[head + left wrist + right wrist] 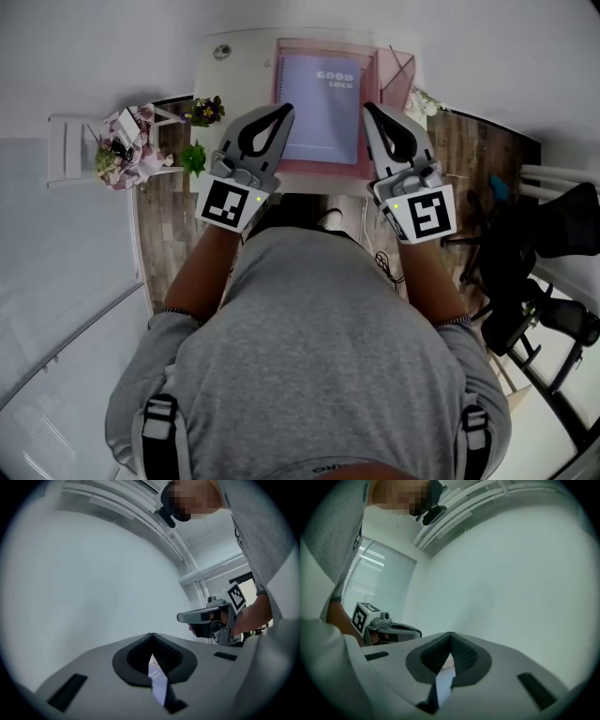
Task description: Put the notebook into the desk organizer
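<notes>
Although the fingers of the left gripper (pixel 151 635) and of the right gripper (pixel 451 634) meet tip to tip, we see nothing pinched in either pair. A thin gap lower down between each pair of pads shows only a sliver of what lies below.

From the head view, we see both grippers held out side by side ahead of the person's chest. They are apart from each other, with their tips over the near left and near right corners of the notebook (pixel 319 108). The notebook lies flat, lavender cover up, with its spiral binding on the left. It lies on the pink desk organizer (pixel 323 172), whose pink border shows on every side of it. A clear pink upright section (pixel 398 80) stands at the organizer's right.

The organizer sits on a white desk (pixel 239 80) pushed against a plain white wall (pixel 112 47), and the floor (pixel 164 225) is dark wood planks. A small round object (pixel 222 52) lies at the desk's far left corner. Left of the desk stand a white shelf unit (pixel 70 145), a bouquet (pixel 127 145) and a pot of purple flowers (pixel 204 111). A black chair (pixel 539 248) stands to the right.
</notes>
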Action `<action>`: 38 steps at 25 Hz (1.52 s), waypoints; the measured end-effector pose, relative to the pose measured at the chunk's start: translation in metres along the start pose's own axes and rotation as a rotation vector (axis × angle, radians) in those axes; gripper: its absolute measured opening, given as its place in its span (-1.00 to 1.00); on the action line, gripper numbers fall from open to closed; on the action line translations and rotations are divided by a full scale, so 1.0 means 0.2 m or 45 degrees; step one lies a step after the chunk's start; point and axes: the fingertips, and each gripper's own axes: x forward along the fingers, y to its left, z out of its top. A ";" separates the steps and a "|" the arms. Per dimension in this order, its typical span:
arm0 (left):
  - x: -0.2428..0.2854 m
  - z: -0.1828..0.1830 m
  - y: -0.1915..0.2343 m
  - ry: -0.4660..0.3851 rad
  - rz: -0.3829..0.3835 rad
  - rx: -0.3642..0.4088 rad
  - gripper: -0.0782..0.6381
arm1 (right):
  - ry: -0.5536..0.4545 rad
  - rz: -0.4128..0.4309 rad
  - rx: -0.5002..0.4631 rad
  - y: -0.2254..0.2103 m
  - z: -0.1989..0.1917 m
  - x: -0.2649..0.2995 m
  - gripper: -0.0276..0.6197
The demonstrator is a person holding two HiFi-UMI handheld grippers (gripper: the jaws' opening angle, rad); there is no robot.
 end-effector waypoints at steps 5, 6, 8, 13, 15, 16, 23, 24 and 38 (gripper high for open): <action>-0.05 0.00 -0.07 0.004 0.025 0.028 -0.73 | 0.018 0.059 -0.001 0.08 -0.05 -0.06 -0.90; -0.06 0.00 -0.08 0.004 0.030 0.029 -0.73 | 0.022 0.067 -0.003 0.09 -0.06 -0.07 -0.90; -0.07 0.00 -0.09 0.006 0.040 0.025 -0.73 | 0.032 0.084 -0.001 0.12 -0.08 -0.08 -0.90; -0.10 -0.01 -0.11 0.014 0.053 -0.004 -0.73 | 0.042 0.101 0.014 0.15 -0.11 -0.12 -0.90; -0.11 -0.02 -0.12 0.017 0.059 -0.009 -0.73 | 0.022 0.092 0.027 0.15 -0.10 -0.13 -0.90; -0.11 -0.02 -0.12 0.016 0.061 -0.010 -0.73 | 0.030 0.095 0.026 0.15 -0.12 -0.14 -0.90; -0.13 -0.04 -0.17 0.022 0.065 -0.015 -0.73 | 0.057 0.095 0.018 0.14 -0.16 -0.21 -0.90; -0.14 -0.05 -0.17 0.024 0.065 -0.016 -0.73 | 0.056 0.096 0.017 0.14 -0.16 -0.21 -0.90; -0.19 -0.08 -0.20 0.049 0.075 -0.014 -0.73 | 0.055 0.099 0.022 0.14 -0.16 -0.25 -0.90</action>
